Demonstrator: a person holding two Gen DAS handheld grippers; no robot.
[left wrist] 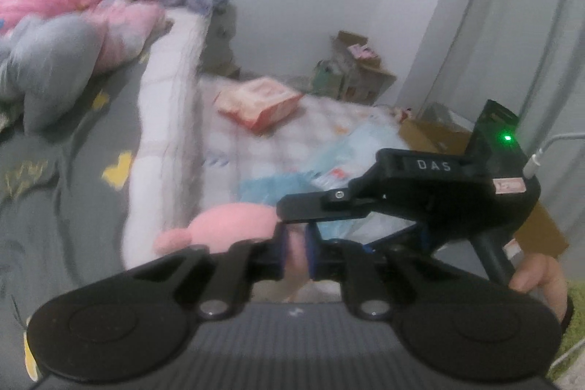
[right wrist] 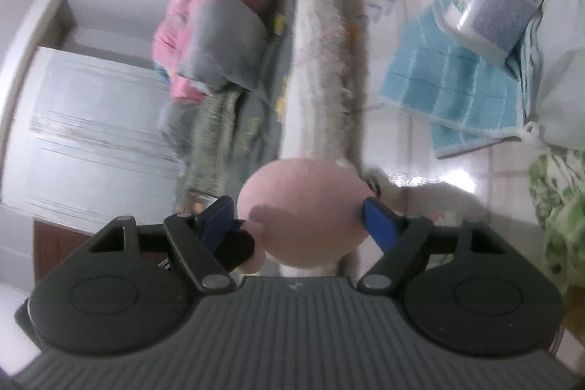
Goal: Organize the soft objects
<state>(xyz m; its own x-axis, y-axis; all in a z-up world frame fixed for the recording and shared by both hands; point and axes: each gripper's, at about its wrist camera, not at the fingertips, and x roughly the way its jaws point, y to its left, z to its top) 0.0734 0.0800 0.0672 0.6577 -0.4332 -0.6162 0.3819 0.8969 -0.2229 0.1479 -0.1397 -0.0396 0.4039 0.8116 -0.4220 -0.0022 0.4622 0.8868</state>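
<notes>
pinching pink plush toy (left wrist: 234,225), left gripper (left wrist: 295,253)

My two wrist cameras look close along each claw, both sharing the pink plush toy (left wrist: 234,225) beside the bed's edge (left wrist: 164,134).

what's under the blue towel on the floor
The blue towel lies on pale floor tiles, which show around its edges. A white pack rests on its far end. Whatever lies beneath the towel is covered.

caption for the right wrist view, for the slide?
Right claw wide around a pink plush toy beside the bed, blue towel on the floor.
</notes>
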